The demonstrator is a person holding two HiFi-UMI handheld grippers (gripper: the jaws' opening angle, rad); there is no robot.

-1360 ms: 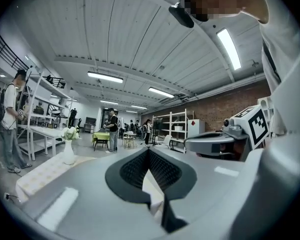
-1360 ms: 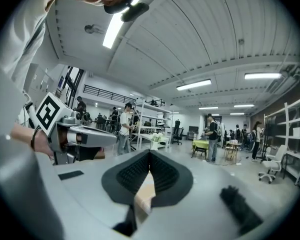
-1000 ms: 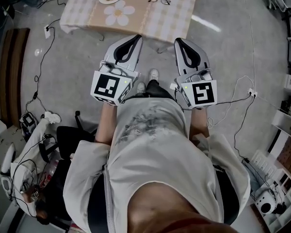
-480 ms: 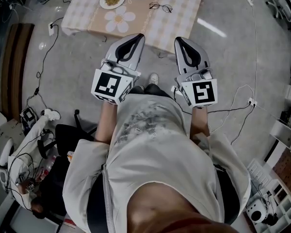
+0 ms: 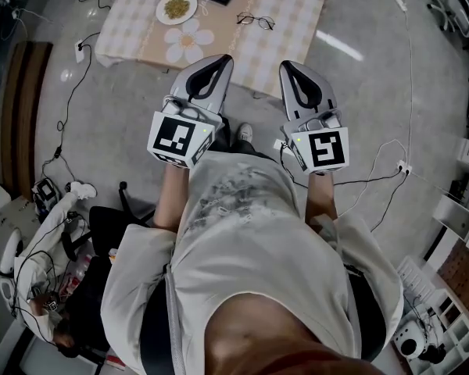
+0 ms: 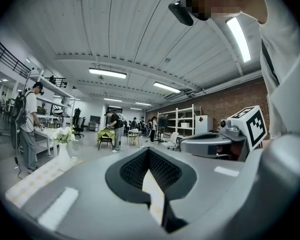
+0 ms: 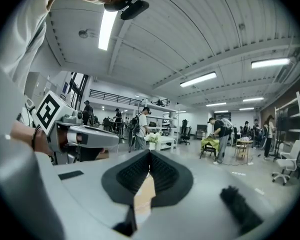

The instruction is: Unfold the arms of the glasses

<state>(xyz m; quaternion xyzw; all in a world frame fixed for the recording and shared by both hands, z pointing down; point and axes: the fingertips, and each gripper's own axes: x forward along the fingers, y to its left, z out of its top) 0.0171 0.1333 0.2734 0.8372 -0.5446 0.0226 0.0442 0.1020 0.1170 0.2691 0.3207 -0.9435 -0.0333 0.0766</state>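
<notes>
Left tongs (image 5: pixel 221 61) and right tongs (image 5: pixel 286 67) clenched empty; glasses (image 5: pixel 255 21) lie crosswise on table (image 5: pixel 293 6).

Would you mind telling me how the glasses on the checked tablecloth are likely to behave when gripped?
The glasses look thin-rimmed, so they are probably light and easily bent. Lying on the tablecloth, they would likely slide or drag the cloth rather than roll if pushed.

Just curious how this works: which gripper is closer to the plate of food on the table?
Left. The plate lies ahead of the left gripper, slightly to its left; the right gripper is farther away, off to the plate's right.
</notes>
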